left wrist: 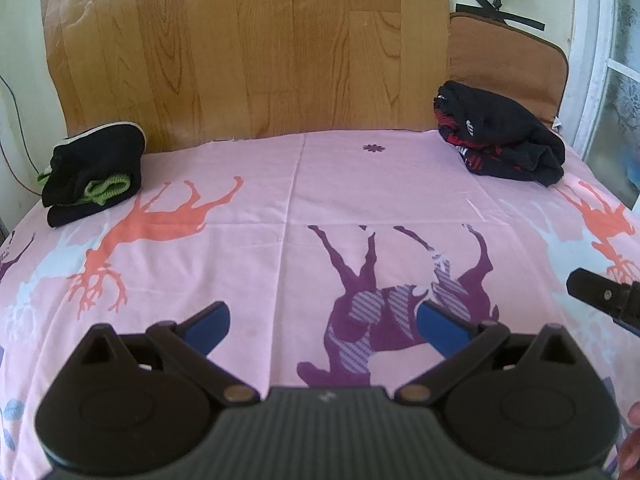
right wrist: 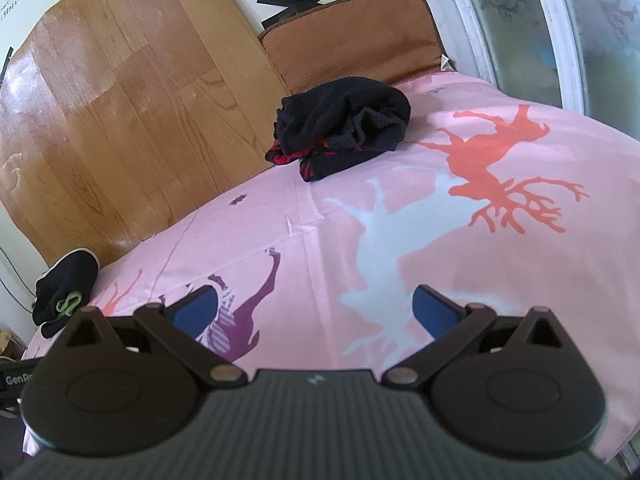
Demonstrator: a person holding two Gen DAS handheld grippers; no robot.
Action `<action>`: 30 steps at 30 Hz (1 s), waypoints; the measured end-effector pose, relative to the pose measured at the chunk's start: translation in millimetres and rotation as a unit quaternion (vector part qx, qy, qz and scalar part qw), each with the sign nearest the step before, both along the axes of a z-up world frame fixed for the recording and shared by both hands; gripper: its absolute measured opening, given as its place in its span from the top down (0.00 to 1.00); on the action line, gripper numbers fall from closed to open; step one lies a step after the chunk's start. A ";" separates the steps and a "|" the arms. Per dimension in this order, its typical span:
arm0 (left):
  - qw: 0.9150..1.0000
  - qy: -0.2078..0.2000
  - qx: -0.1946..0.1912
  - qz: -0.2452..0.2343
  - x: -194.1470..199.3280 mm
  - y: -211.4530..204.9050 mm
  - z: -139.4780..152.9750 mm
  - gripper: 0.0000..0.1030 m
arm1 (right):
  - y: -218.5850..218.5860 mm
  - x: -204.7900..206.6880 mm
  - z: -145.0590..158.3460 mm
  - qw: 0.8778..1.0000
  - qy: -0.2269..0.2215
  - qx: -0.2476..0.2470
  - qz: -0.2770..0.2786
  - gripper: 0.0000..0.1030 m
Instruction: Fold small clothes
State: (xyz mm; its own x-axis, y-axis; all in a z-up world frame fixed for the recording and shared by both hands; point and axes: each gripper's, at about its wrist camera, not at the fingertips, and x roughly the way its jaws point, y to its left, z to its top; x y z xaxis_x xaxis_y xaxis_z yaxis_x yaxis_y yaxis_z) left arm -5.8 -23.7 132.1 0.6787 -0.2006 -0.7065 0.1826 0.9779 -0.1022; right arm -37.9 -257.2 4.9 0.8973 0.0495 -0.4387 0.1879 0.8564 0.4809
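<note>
A crumpled black garment with red and white print (left wrist: 500,136) (right wrist: 340,128) lies at the far right of the pink deer-print sheet (left wrist: 260,200) (right wrist: 400,208). A folded black garment with green trim (left wrist: 92,168) (right wrist: 64,292) rests at the far left. My left gripper (left wrist: 322,328) hangs open over the purple deer near the front, holding nothing. My right gripper (right wrist: 316,312) is open too, low over the sheet and well short of the crumpled garment. Part of the right gripper (left wrist: 604,296) shows at the right edge of the left wrist view.
A wooden board (left wrist: 248,48) (right wrist: 120,112) leans against the wall behind the bed. A brown cushion (left wrist: 508,60) (right wrist: 352,40) stands behind the crumpled garment. A white-framed window (right wrist: 540,20) runs along the right side. A dark cable (left wrist: 12,128) hangs at the left.
</note>
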 end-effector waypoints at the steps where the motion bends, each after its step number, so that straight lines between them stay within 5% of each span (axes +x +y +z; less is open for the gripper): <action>1: 1.000 -0.002 0.001 0.000 -0.2 -0.2 0.3 0.00 | -0.4 -0.2 0.4 1.000 -0.001 -0.001 0.000 0.00; 30: 0.999 -0.030 0.016 -0.002 -21.8 5.7 -1.1 0.00 | 7.0 0.2 -0.8 0.999 -0.017 -0.037 -0.013 0.00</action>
